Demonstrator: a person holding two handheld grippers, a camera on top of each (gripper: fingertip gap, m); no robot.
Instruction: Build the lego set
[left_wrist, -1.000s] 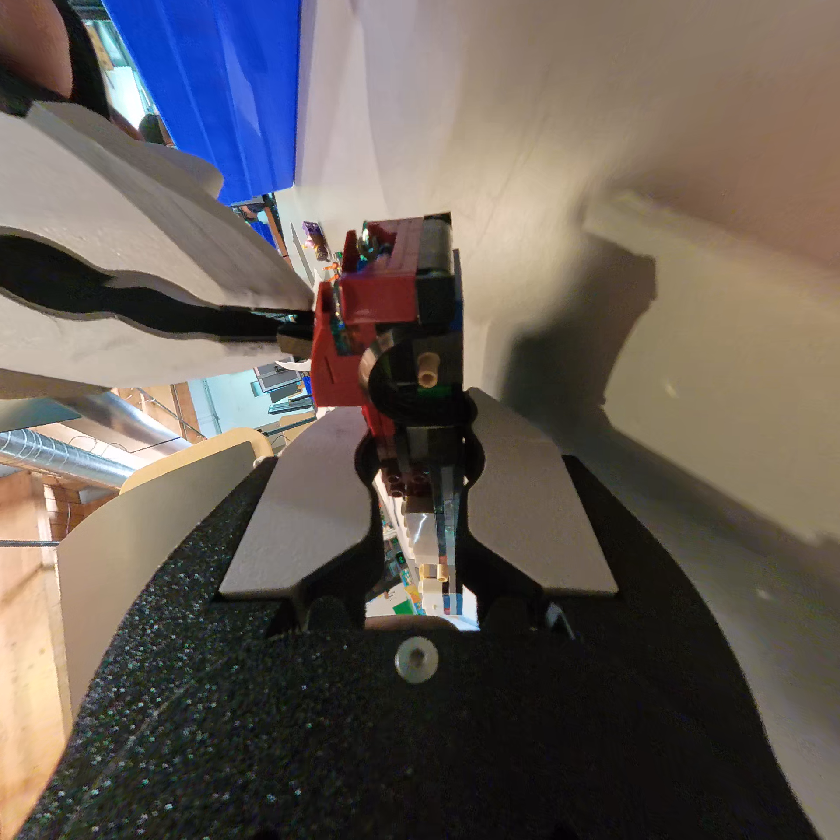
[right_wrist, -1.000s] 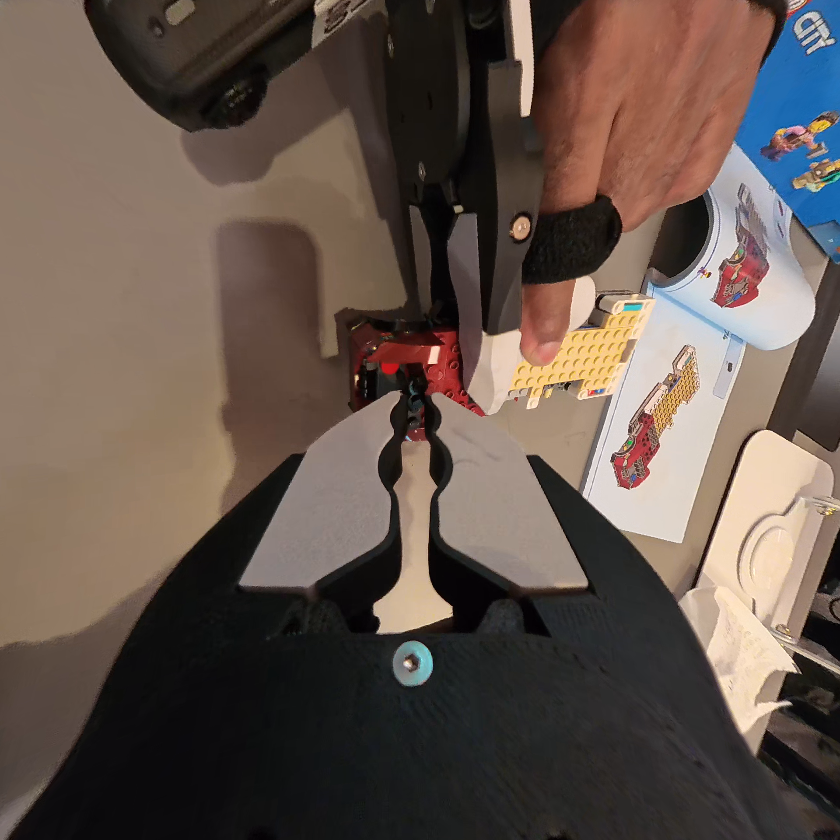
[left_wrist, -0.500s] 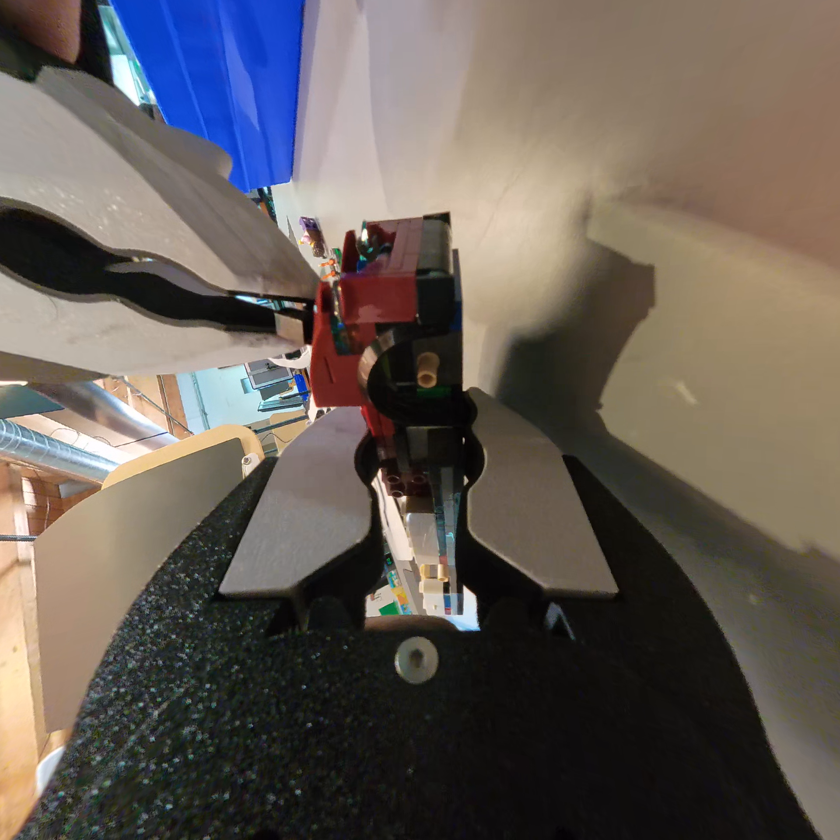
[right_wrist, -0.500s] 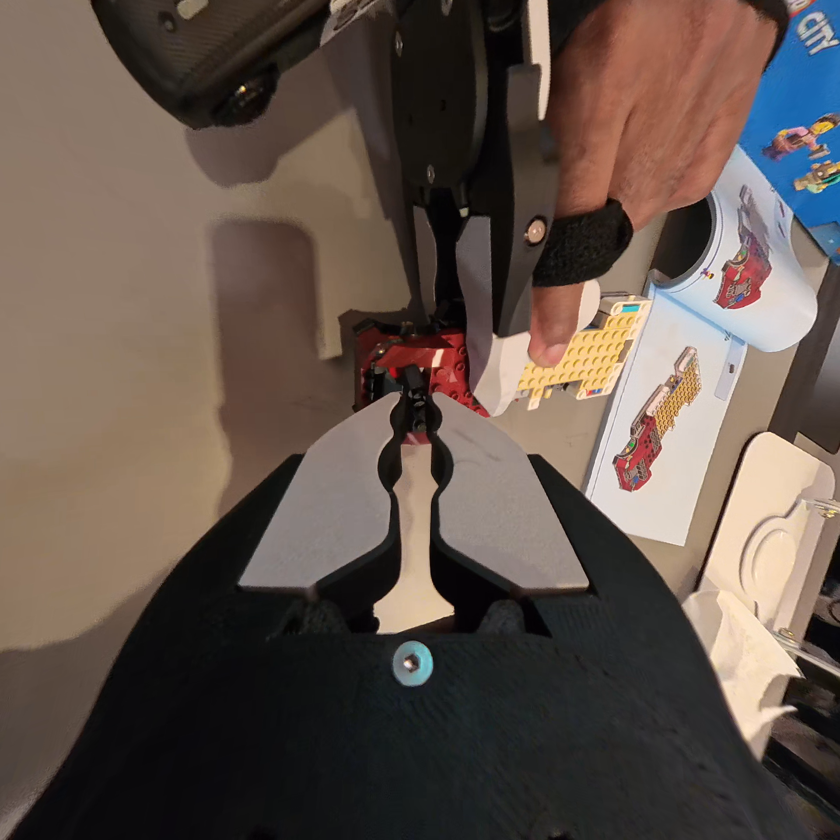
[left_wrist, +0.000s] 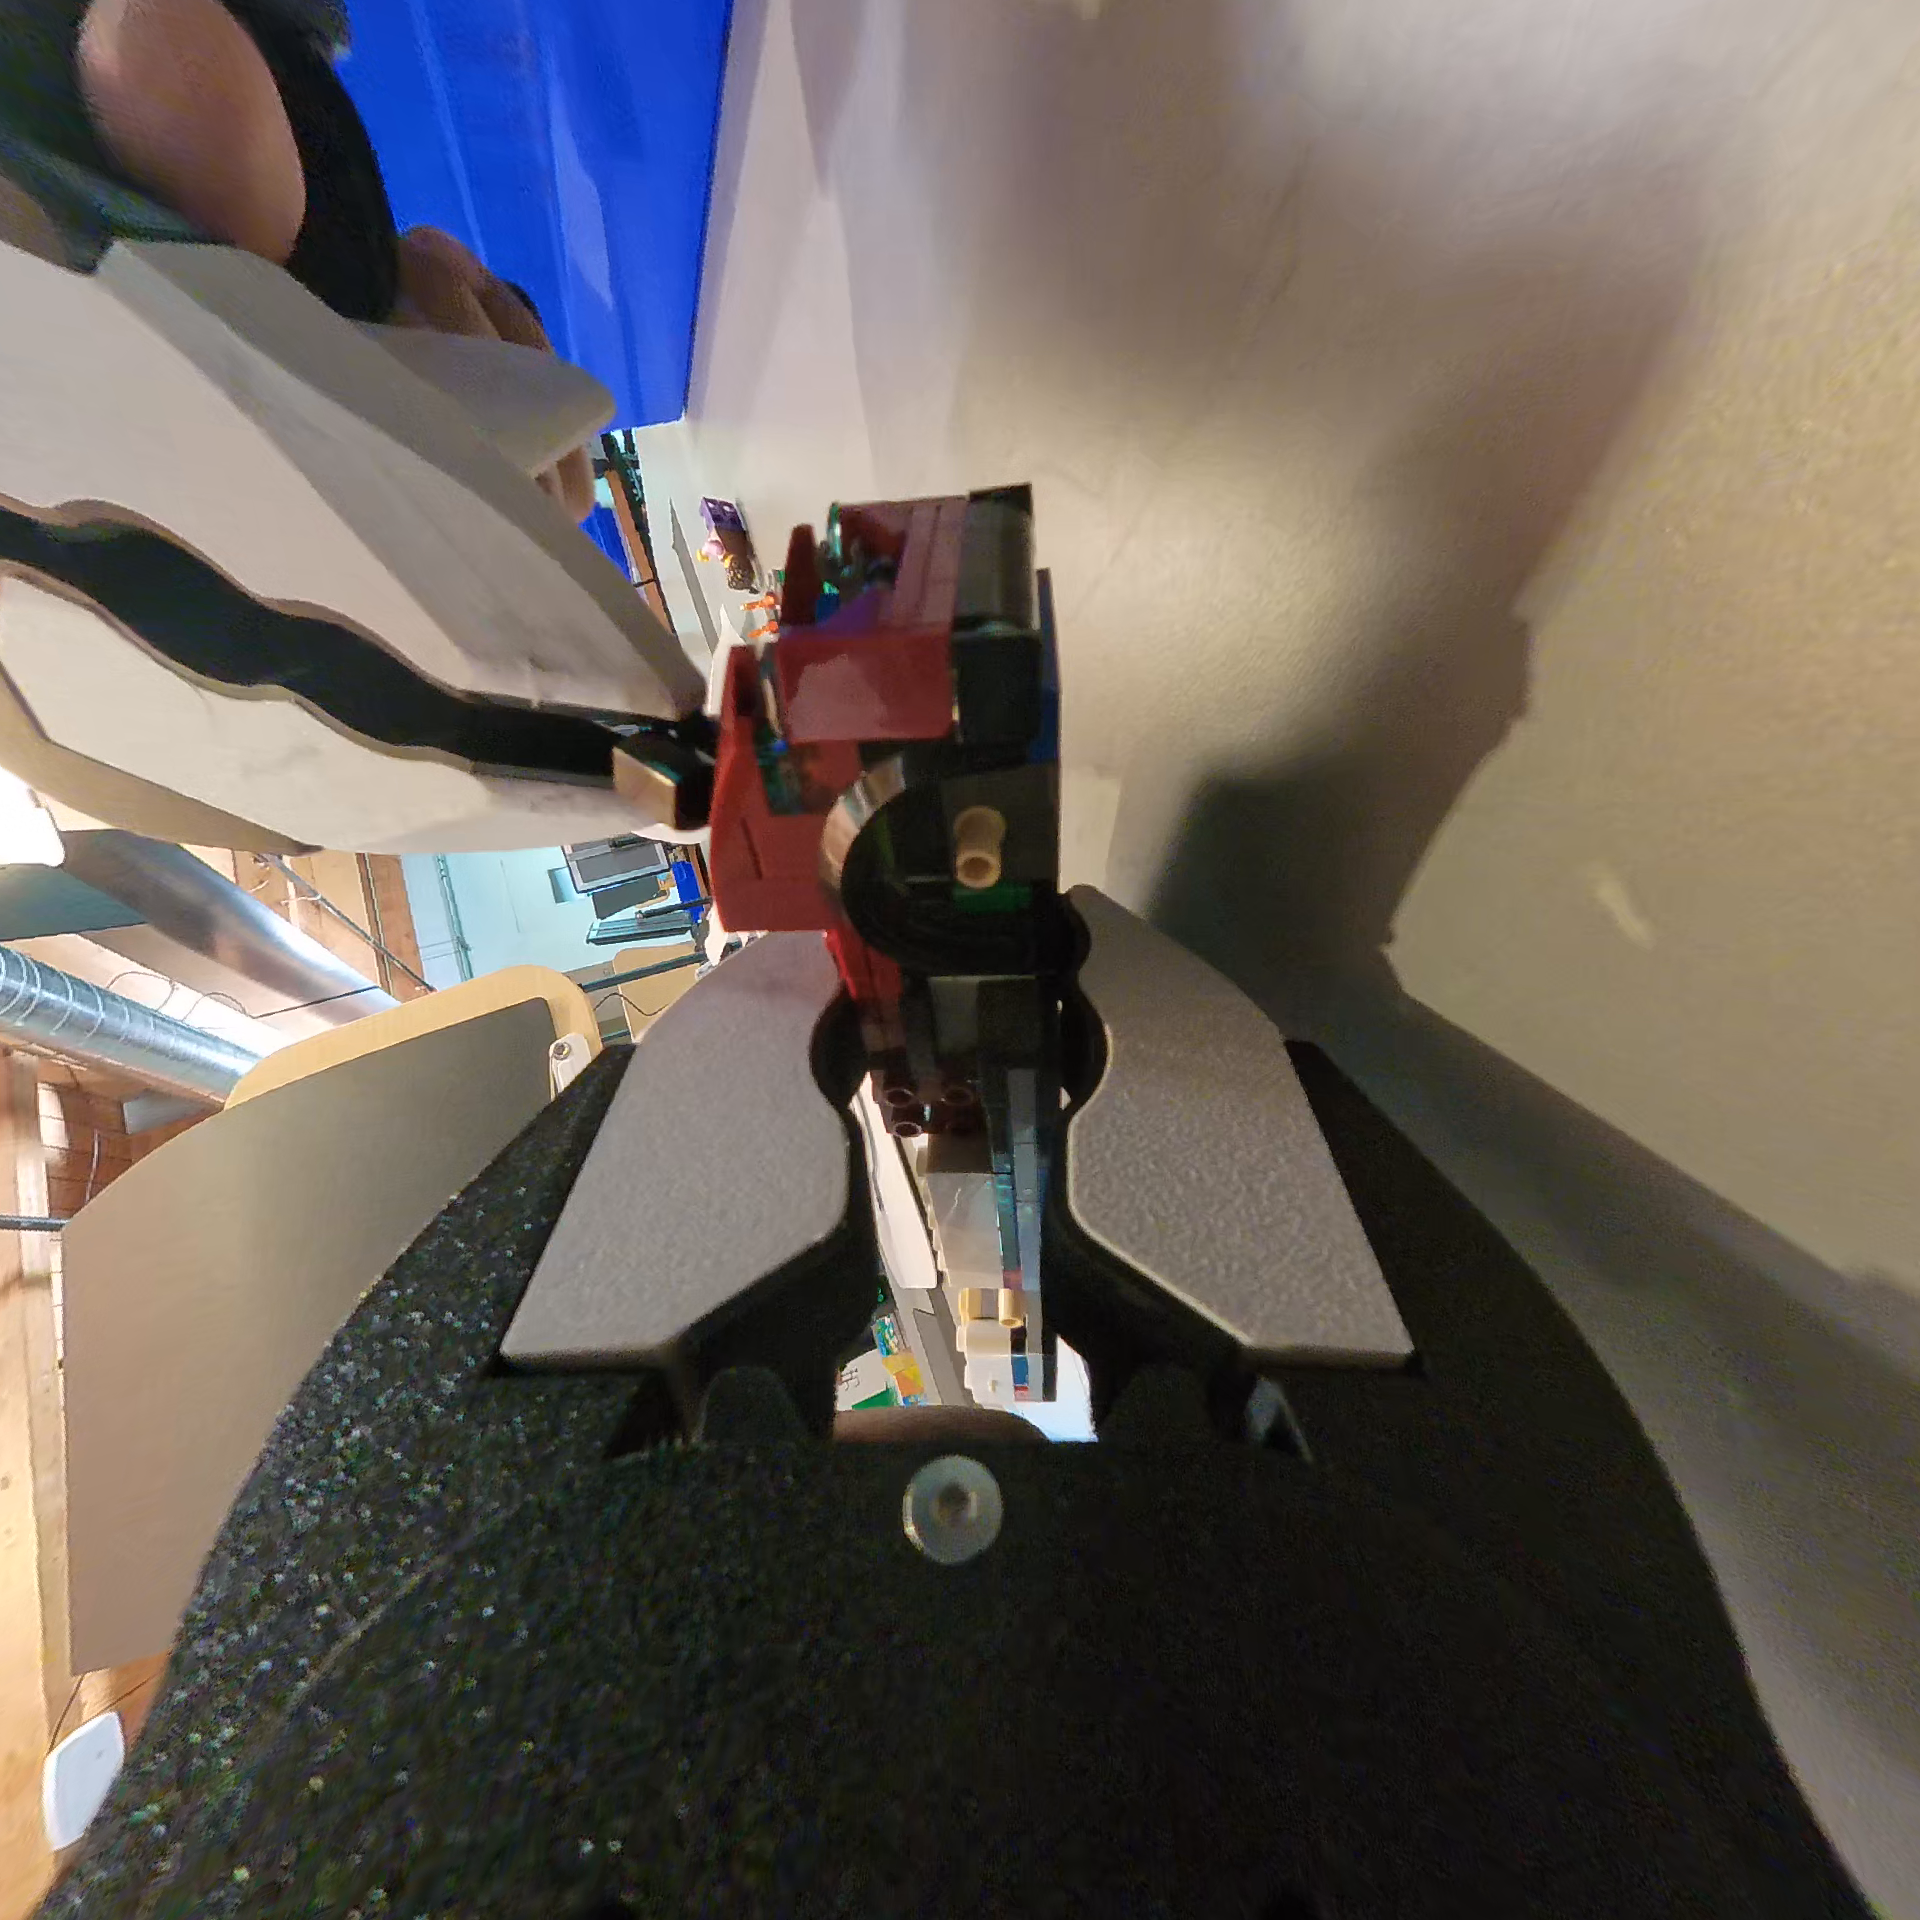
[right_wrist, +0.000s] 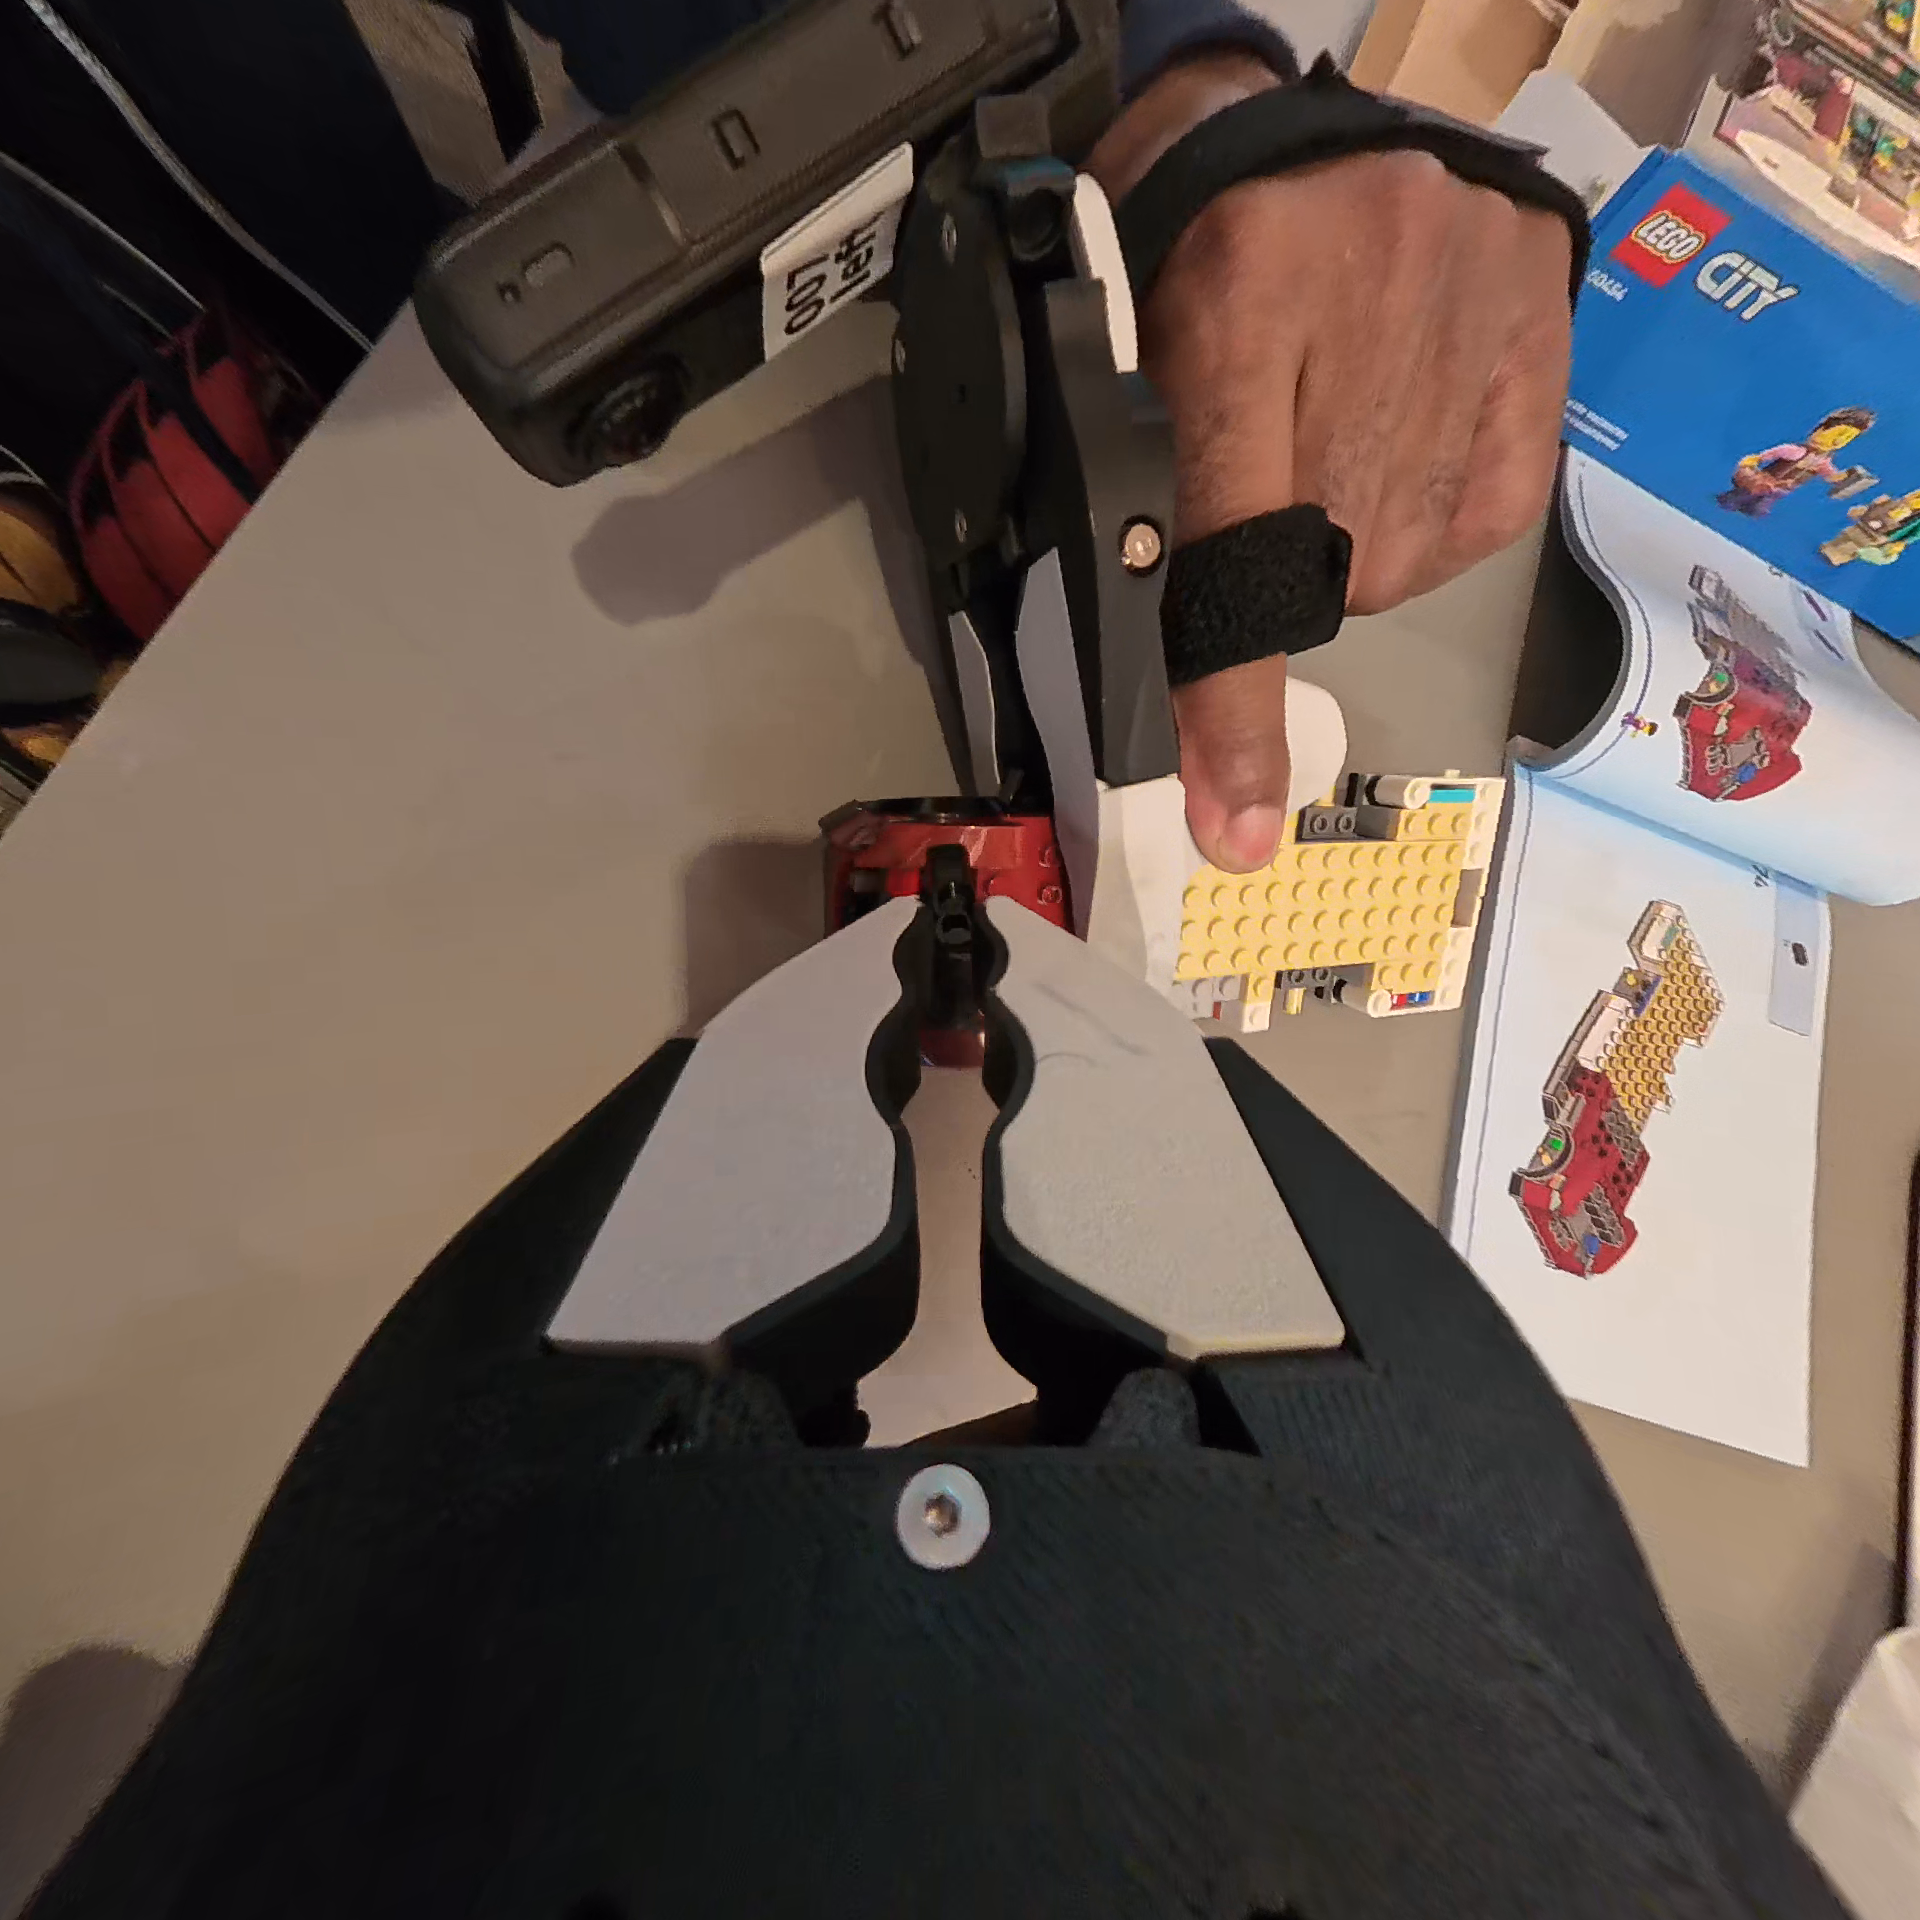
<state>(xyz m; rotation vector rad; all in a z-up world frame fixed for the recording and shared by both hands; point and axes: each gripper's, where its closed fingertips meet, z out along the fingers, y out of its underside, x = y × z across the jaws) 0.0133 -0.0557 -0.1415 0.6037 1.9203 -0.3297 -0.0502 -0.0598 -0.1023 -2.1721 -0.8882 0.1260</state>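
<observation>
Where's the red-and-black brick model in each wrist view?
Left wrist view: centre of the picture, the red-and-black brick model clamped between this view's own fingers, pressed against the beige table.
Right wrist view: centre, just past this view's fingertips, model beneath the left hand-held gripper.
Shared landmark: the right hand-held gripper, whose tips pinch a small black piece at the model.

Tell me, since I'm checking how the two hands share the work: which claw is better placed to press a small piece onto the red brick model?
Probably the right claw: it pinches a small dark piece right against the red brick model. The left claw is clamped around the model's body, steadying it.
</observation>
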